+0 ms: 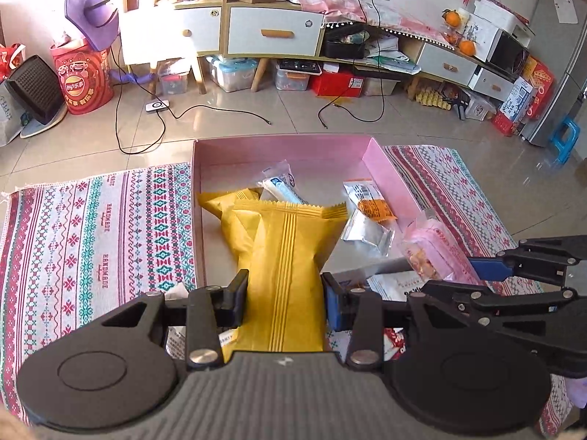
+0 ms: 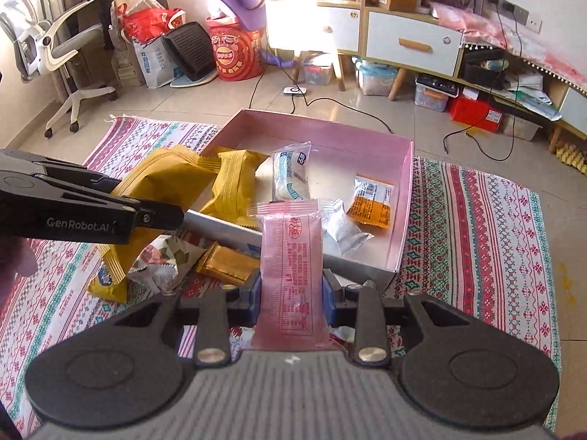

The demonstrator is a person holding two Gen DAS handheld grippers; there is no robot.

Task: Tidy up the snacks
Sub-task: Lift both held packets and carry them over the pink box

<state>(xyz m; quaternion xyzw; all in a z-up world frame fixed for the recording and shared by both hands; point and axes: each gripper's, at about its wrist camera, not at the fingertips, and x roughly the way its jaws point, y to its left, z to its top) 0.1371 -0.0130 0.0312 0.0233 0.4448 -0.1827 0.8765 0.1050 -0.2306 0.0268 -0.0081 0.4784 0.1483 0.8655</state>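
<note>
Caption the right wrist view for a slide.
Right gripper carries a pink snack packet toward the pink box; left gripper holds a yellow packet.

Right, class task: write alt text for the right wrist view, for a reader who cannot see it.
The right gripper holds a pink snack packet upright before an open pink box of snacks on a patterned cloth. At left, the left gripper holds a yellow packet.
</note>
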